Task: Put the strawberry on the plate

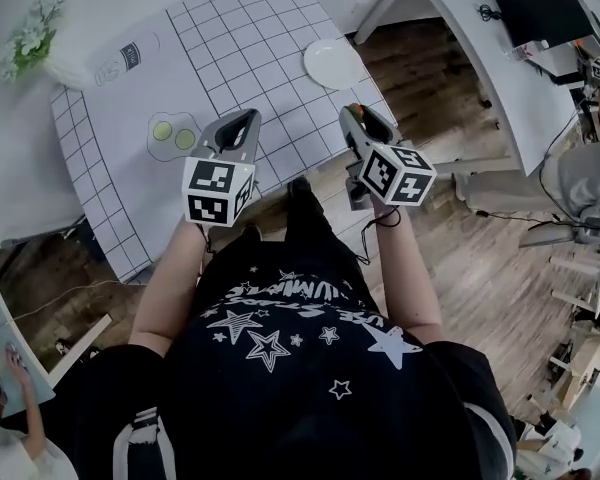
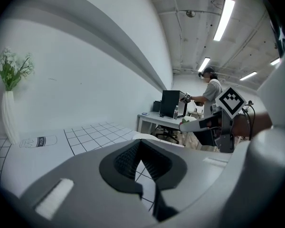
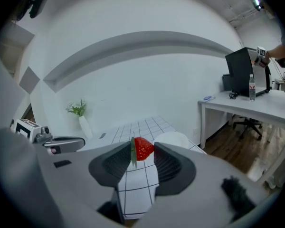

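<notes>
Status: transport step. My right gripper (image 1: 356, 115) is clenched on the strawberry (image 3: 142, 148). It's pinched at the very tips of the jaws, in the air over the near right corner of the table (image 1: 120, 98), not on the plate yet.

The plate (image 1: 332, 63) is white and has nothing on it. It sits on the grid mat (image 1: 230, 48) by the table's right edge, toward the far corner, and is straight ahead in the right gripper view.

My left gripper (image 1: 248, 118) is closed tip to tip on nothing. It hangs over the near edge, to the left of the right one, doing no work.

Next move, as I read it:
- Push the right gripper forward along the right edge until the berry is over the plate's middle.
- Lower it close to the plate, then release.
- Don't drop from height. A round berry will likely roll, and the plate is close to the table edge.

Strawberry:
- Red, with a seeded skin.
- Lying sideways in the grip, with the green cap against the left jaw and the body against the right.
- Only the tips hold it, so I'd guess the grip is shallow. No fast swings.
</notes>
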